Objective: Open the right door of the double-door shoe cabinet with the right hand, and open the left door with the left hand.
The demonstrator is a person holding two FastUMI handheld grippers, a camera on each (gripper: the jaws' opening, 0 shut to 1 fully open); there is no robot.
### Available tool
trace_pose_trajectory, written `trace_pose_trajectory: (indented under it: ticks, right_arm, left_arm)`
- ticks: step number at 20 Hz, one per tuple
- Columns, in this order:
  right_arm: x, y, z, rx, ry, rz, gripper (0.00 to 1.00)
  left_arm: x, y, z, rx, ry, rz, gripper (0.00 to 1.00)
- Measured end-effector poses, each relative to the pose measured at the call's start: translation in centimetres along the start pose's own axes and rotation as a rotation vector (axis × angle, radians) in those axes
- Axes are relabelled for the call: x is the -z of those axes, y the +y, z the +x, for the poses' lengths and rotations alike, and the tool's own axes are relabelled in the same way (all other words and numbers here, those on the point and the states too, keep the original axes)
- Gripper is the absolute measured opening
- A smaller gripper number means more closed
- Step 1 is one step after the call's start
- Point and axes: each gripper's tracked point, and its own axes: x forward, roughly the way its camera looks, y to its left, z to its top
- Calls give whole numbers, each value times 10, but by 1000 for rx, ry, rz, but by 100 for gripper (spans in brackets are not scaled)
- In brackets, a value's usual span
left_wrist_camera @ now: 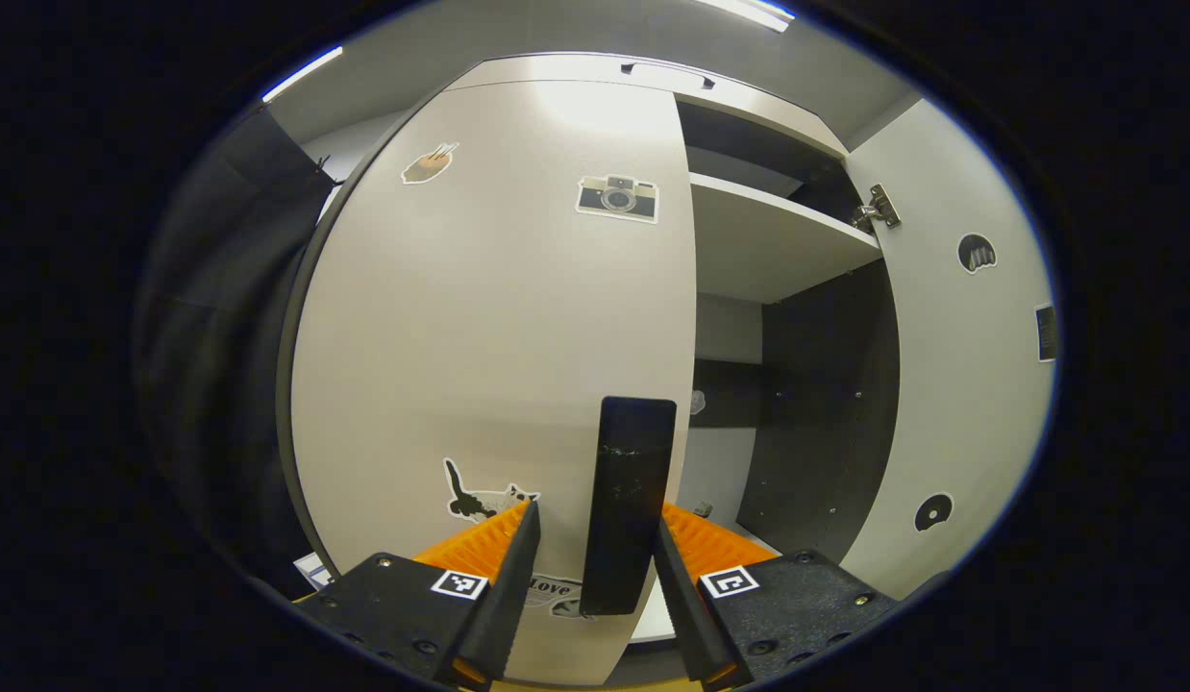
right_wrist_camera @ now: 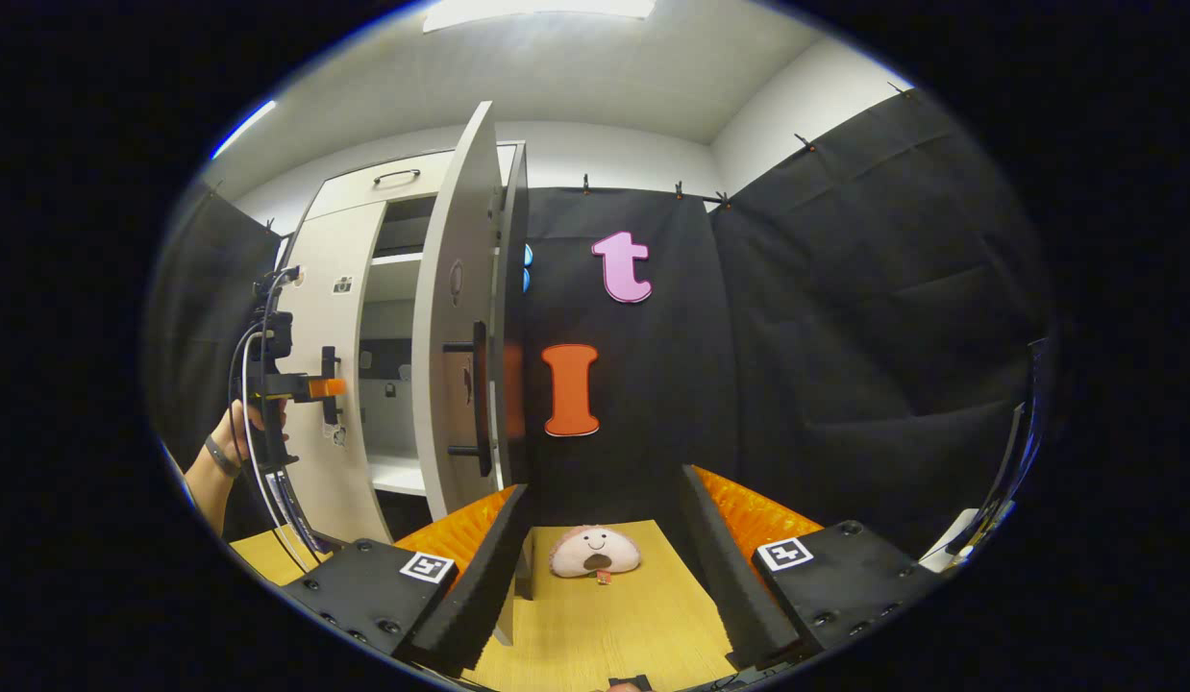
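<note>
Left door (left_wrist_camera: pixel 480 317): smooth pale laminate, closed, its flat dark bar handle (left_wrist_camera: pixel 629 505) between the left gripper (left_wrist_camera: pixel 595 557) fingers, no contact evident. Right door (right_wrist_camera: pixel 451 346) swung wide open. Right gripper (right_wrist_camera: pixel 605 538) spread wide, empty, over the wooden floor (right_wrist_camera: pixel 633 615).

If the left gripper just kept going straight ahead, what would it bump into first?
The left door's handle, which already stands between its open jaws; just behind it is the closed left door.
</note>
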Motion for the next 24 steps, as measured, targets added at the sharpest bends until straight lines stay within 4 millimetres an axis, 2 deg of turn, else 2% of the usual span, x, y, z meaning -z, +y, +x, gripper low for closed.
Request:
trace_pose_trajectory:
  ticks: [1, 2, 3, 4, 6, 10, 13, 16, 17, 18, 21, 22, 23, 24]
  right_arm:
    - [-1, -3, -1, 11, -4, -2, 99]
    - [-3, -7, -2, 21, -8, -4, 91]
    - [-5, -8, -2, 27, -14, -7, 91]
    - [-8, -9, -2, 30, -22, -9, 99]
    - [-12, -6, -1, 23, -36, -7, 99]
    - [-10, 1, 1, 32, -14, -11, 99]
    - [-19, 22, 5, -17, -40, -6, 99]
    - [-21, 41, 4, -44, -64, -6, 99]
    - [-20, 47, 7, -53, -62, -5, 92]
    - [-19, 51, 8, -57, -55, -17, 99]
    - [-30, 55, 12, -38, -70, -59, 98]
    - [-32, 61, 14, -45, -78, -56, 93]
    - [-33, 68, 16, -56, -79, -49, 98]
    - [-34, 73, 19, -64, -81, -42, 94]
  left_arm:
    - [-2, -10, 0, 51, -7, -13, 63]
    - [-1, -9, 2, 40, -12, -25, 44]
    - [-2, -10, 3, 51, -15, -22, 32]
    - [-1, -10, 0, 56, -12, -22, 29]
    - [-1, -9, 1, 51, 0, -35, 23]
    - [1, -10, -2, 84, 19, 10, 24]
    - [1, -9, -9, 108, 44, 4, 24]
    - [0, -3, -31, 139, 51, -39, 24]
    - [0, 0, -40, 156, 35, -46, 24]
    - [-2, 2, -45, 173, 14, -55, 24]
    - [-1, 8, -46, 192, 1, -89, 24]
    - [-2, 9, -47, 196, -1, -89, 24]
    - [-3, 9, -47, 199, -1, -78, 24]
    - [-2, 9, -47, 194, 3, -65, 23]
